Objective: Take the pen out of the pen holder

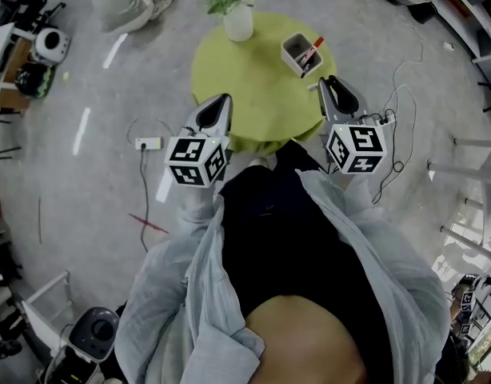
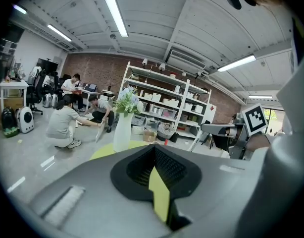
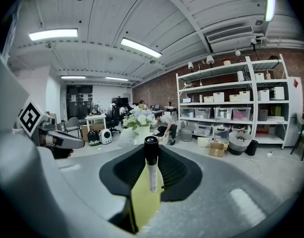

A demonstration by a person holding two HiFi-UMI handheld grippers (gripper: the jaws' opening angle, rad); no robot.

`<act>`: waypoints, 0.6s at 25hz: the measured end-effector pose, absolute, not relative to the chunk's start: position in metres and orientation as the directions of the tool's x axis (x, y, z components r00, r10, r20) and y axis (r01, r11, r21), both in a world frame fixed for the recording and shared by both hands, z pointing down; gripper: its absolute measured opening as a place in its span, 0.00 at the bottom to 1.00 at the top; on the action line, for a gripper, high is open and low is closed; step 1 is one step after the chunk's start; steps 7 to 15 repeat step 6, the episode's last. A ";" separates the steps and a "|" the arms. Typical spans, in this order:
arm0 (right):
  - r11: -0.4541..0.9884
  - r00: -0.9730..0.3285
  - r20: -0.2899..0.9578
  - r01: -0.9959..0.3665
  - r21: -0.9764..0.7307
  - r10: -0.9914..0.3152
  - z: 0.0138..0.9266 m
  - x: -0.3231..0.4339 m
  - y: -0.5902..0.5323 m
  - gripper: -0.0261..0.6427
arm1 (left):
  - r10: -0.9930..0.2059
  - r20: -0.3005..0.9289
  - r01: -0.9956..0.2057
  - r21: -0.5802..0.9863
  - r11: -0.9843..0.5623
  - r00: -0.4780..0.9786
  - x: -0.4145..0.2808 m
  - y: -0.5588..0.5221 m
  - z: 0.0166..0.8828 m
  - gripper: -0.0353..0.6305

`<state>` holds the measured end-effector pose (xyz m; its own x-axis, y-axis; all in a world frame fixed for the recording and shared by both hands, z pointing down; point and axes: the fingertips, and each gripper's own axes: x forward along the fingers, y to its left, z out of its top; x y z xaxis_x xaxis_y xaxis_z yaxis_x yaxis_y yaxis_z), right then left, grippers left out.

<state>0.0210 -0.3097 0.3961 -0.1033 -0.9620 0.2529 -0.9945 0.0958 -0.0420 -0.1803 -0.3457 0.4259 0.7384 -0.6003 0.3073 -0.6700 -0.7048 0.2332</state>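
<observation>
The left gripper (image 1: 220, 102) hovers at the near edge of the round green table (image 1: 245, 82), its jaws pressed together on nothing. A vase (image 1: 238, 22) of flowers stands at the far side. The pen holder (image 1: 296, 52) sits to its right, with a red pen (image 1: 312, 54) leaning inside. The right gripper (image 3: 151, 157) pinches a black-capped pen (image 3: 151, 175) upright, just short of the holder.

Vase (image 1: 238, 22), pen holder (image 1: 300, 53) (tabletop's (image 1: 245, 86) far side)
</observation>
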 end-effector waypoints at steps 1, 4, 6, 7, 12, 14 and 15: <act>0.097 -0.104 0.255 -0.994 -0.042 -0.961 0.396 0.021 -0.311 0.16 | -0.600 0.309 -0.670 0.233 -0.705 0.738 -0.180 -0.346 0.426 0.08; 0.099 -0.106 0.260 -0.994 -0.041 -0.960 0.397 0.023 -0.314 0.16 | -0.599 0.311 -0.671 0.234 -0.704 0.738 -0.178 -0.349 0.426 0.08; 0.102 -0.109 0.262 -0.994 -0.040 -0.959 0.398 0.024 -0.316 0.16 | -0.599 0.312 -0.671 0.234 -0.703 0.737 -0.177 -0.352 0.427 0.08; 0.102 -0.109 0.262 -0.994 -0.040 -0.959 0.398 0.024 -0.316 0.16 | -0.599 0.312 -0.671 0.234 -0.703 0.737 -0.177 -0.352 0.427 0.08; 0.102 -0.109 0.262 -0.994 -0.040 -0.959 0.398 0.024 -0.316 0.16 | -0.599 0.312 -0.671 0.234 -0.703 0.737 -0.177 -0.352 0.427 0.08; 0.102 -0.109 0.262 -0.994 -0.040 -0.959 0.398 0.024 -0.316 0.16 | -0.599 0.312 -0.671 0.234 -0.703 0.737 -0.177 -0.352 0.427 0.08; 0.102 -0.109 0.262 -0.994 -0.040 -0.959 0.398 0.024 -0.316 0.16 | -0.599 0.312 -0.671 0.234 -0.703 0.737 -0.177 -0.352 0.427 0.08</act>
